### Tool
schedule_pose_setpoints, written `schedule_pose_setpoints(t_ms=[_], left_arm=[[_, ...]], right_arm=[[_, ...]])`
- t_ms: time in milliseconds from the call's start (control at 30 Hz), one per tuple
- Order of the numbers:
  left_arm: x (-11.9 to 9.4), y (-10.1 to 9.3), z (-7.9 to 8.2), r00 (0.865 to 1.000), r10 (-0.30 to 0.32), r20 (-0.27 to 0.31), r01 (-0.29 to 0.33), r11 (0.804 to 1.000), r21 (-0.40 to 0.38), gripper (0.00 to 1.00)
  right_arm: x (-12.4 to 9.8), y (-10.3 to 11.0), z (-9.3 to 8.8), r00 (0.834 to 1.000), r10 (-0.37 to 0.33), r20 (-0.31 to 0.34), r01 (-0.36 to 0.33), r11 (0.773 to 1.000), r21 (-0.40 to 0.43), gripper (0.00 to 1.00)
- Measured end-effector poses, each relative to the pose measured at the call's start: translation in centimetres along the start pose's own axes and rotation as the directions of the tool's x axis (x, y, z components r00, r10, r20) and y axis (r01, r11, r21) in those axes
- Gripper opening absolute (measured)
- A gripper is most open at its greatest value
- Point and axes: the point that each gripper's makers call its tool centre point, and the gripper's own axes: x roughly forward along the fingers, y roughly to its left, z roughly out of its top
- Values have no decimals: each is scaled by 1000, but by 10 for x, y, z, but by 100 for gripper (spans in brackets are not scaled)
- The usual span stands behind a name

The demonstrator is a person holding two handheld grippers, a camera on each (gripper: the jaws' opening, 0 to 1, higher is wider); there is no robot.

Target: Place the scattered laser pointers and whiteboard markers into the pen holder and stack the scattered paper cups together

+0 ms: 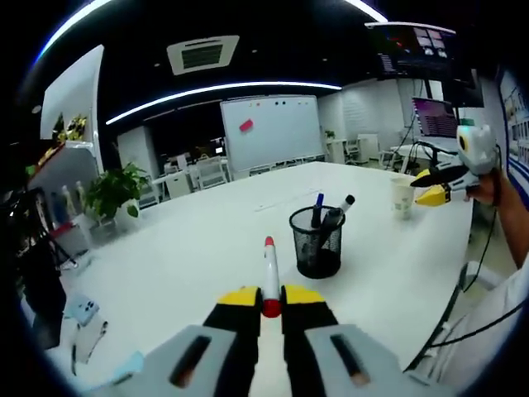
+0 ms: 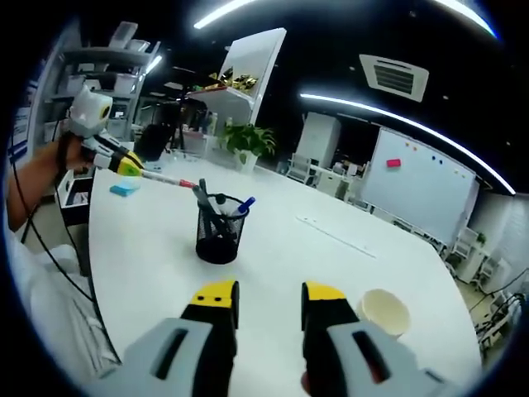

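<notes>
My left gripper (image 1: 269, 296) is shut on a white marker with red ends (image 1: 269, 269), held above the white table (image 1: 207, 240). Ahead and to its right stands a black mesh pen holder (image 1: 317, 241) with a few markers upright in it. Farther right is a paper cup (image 1: 402, 197), and my right gripper (image 1: 433, 187) hangs open just beside it. In the right gripper view my right gripper (image 2: 266, 296) is open and holds nothing, with the paper cup (image 2: 384, 312) by its right jaw. The pen holder (image 2: 220, 229) lies ahead, and the left gripper (image 2: 131, 167) holds the marker (image 2: 165, 179) towards it.
A potted plant (image 1: 116, 192) and a whiteboard (image 1: 271, 131) stand beyond the table's far end. A phone (image 1: 83, 310) and a pen (image 1: 99, 335) lie at the table's left corner. A blue pad (image 2: 126, 189) and a thin strip (image 2: 335, 236) lie on the tabletop. A person's hand (image 2: 58, 157) holds the left gripper.
</notes>
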Motion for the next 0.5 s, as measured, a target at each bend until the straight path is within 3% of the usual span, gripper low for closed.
schedule_pose_setpoints(t_ms=[500], left_arm=[[2, -2, 1, 1000, -15, 15, 15, 1000, 5, 10]], right_arm=[[0, 2, 1, 1000, -3, -7, 2, 1000, -10, 30]])
